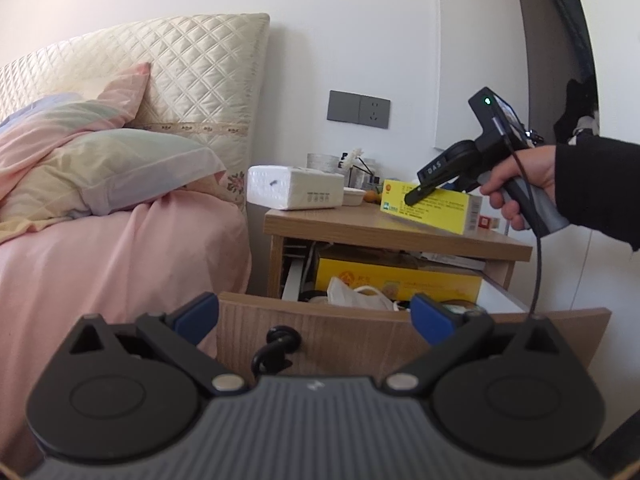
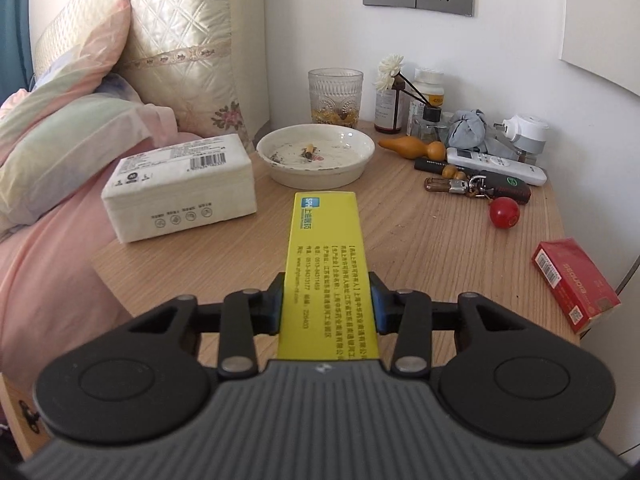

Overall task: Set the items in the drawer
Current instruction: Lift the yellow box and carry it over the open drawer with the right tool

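Observation:
On the wooden nightstand (image 2: 420,248) lies a long yellow box (image 2: 326,264), and my right gripper (image 2: 326,306) is shut on its near end, blue pads pressing both sides. The left wrist view shows that same right gripper (image 1: 424,192), held by a hand in a black sleeve, clamped on the yellow box (image 1: 432,208) above the nightstand top. Below it the drawer (image 1: 360,332) stands pulled out, holding a larger yellow carton (image 1: 400,280) and a white mask (image 1: 356,296). My left gripper (image 1: 314,314) is open just in front of the drawer front, nothing between its fingers.
A tissue pack (image 2: 180,188), ashtray dish (image 2: 316,156), glass (image 2: 335,96), bottles, a remote (image 2: 496,166), keys with a red ball (image 2: 504,212) and a red cigarette pack (image 2: 576,288) crowd the nightstand. The bed (image 1: 100,260) with pink sheets borders its left side.

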`<state>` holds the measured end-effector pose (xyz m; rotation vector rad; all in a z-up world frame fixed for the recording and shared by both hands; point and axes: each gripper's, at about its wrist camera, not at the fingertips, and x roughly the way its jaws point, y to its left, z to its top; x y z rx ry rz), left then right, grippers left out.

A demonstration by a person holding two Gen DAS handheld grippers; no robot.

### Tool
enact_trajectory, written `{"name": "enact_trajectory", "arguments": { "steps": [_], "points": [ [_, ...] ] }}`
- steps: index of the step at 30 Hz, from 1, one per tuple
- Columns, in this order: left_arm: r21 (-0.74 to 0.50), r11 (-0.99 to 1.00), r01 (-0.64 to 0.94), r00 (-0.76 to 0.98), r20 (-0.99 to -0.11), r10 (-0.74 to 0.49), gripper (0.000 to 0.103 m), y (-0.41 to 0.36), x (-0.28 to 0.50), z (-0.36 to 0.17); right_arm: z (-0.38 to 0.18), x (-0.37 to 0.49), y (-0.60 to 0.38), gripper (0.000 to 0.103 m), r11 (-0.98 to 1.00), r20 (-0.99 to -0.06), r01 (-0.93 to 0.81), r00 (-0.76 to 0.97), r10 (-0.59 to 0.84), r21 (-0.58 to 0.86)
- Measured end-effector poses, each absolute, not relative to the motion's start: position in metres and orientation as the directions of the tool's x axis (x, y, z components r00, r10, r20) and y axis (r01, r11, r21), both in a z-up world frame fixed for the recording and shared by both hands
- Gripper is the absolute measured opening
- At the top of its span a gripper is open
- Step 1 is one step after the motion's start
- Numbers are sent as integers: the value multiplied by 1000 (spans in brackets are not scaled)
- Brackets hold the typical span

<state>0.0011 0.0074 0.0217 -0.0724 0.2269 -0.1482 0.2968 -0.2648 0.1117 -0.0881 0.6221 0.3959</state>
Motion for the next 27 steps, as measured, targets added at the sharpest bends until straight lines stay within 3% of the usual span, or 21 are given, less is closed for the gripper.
{"name": "enact_trajectory", "arguments": {
  "steps": [16, 27],
  "points": [
    [-13, 982, 189, 961, -204, -188, 103, -12, -8, 19, 153, 217, -254, 43, 863, -560, -504, 720, 410, -17],
    [3, 980, 201, 960, -201, -197, 103, -18, -14, 18, 132, 175, -214, 43, 713, -680, -701, 532, 505, -19]
  ]
}}
